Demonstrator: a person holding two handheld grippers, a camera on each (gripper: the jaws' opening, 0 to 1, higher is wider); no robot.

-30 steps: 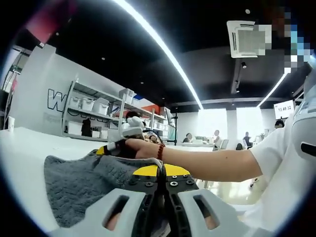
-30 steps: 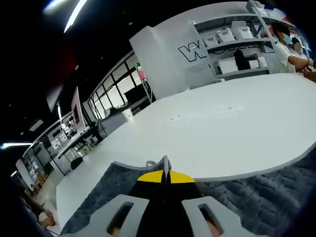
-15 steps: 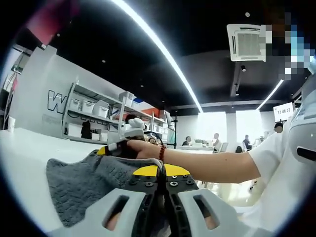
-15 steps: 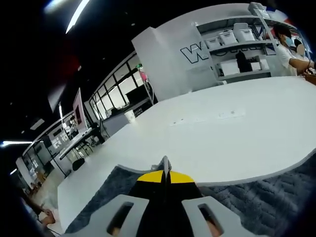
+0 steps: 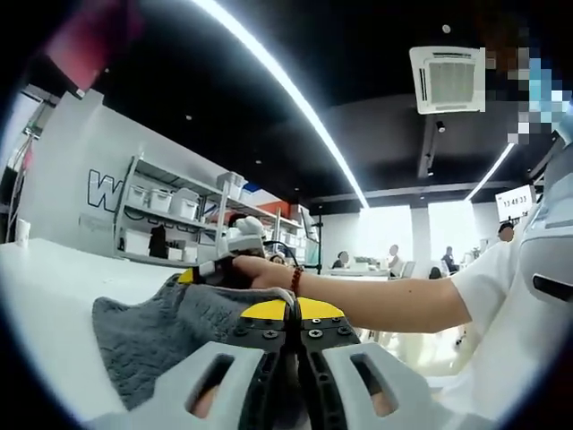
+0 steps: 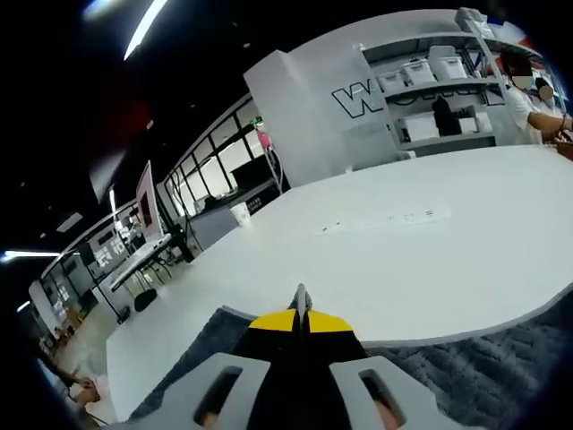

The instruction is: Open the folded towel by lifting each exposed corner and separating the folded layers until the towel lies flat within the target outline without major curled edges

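A white table [image 6: 421, 251] carries a grey towel [image 5: 148, 340], which lies at its near edge and rises in a fold toward both grippers. In the left gripper view the left gripper [image 5: 288, 309] has its jaws closed together on towel cloth bunched at their base, while the right gripper [image 5: 208, 269], held in a hand [image 5: 260, 270], sits at the far side of the fold. In the right gripper view the right gripper [image 6: 301, 313] also has its jaws pressed together, with the towel [image 6: 466, 381] spreading to either side beneath them; it appears pinched at the edge. The step in hand is judged to be lifting two held corners to part the layers. To do it well, both grips should stay firm, the corners should be drawn apart evenly, and the cloth lowered taut so that no edge curls; the target outline cannot be made out. On the far shelves [image 5: 166, 210] stand white storage boxes [image 5: 183, 204]; their contents are hidden. A small white cup [image 6: 240, 213] stands at the far left of the table, contents unseen.
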